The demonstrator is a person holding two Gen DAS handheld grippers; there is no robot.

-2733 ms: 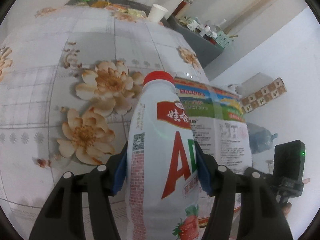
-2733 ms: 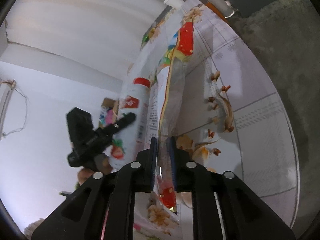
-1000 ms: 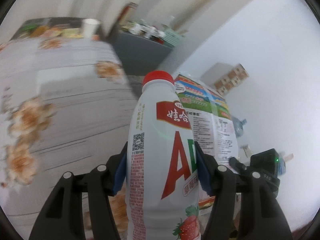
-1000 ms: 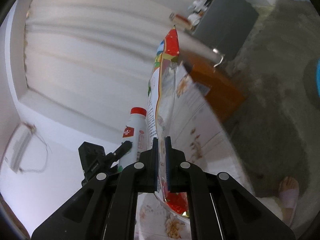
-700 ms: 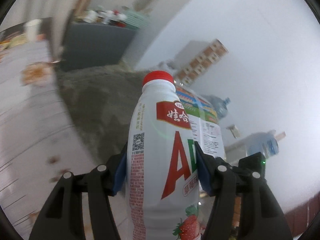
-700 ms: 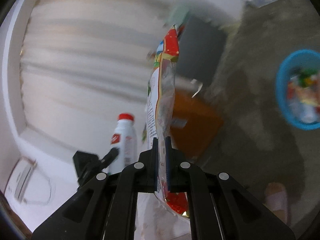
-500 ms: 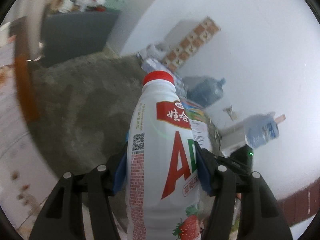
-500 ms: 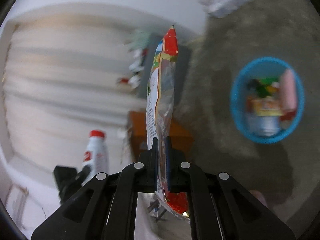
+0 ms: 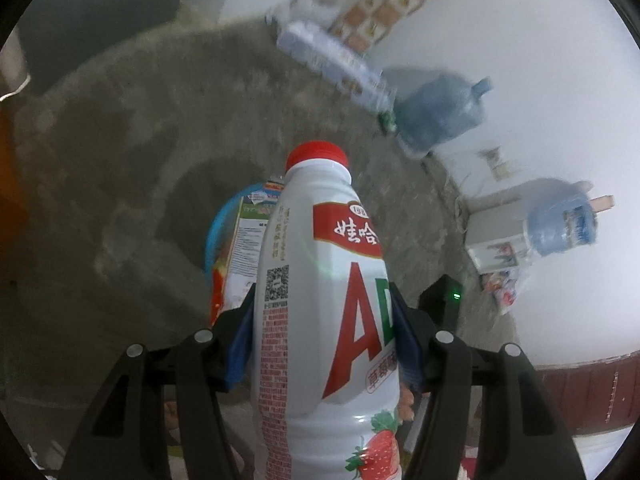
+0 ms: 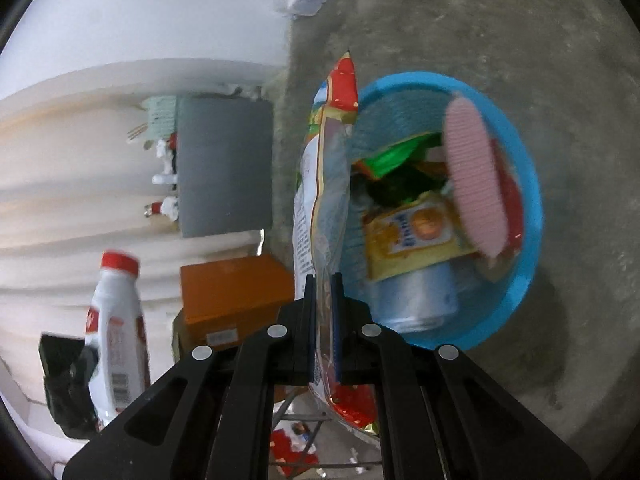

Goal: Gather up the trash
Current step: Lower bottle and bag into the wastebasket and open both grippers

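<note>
My left gripper is shut on a white drink bottle with a red cap, held upright between the blue pads. My right gripper is shut on a flat snack bag with a red top corner. A blue trash basket stands on the floor just beyond the bag, holding wrappers, a clear bottle and a pink item. In the left wrist view the basket and the snack bag show behind the bottle. The bottle and left gripper also appear at the lower left of the right wrist view.
Grey concrete floor lies around the basket. Blue water jugs and a plastic-wrapped pack stand along the white wall. An orange table edge and a grey cabinet are at the left of the right wrist view.
Both grippers swung away from the flowered table and down toward the floor. The blue basket came into view and grew nearer. Both grips stayed the same.
</note>
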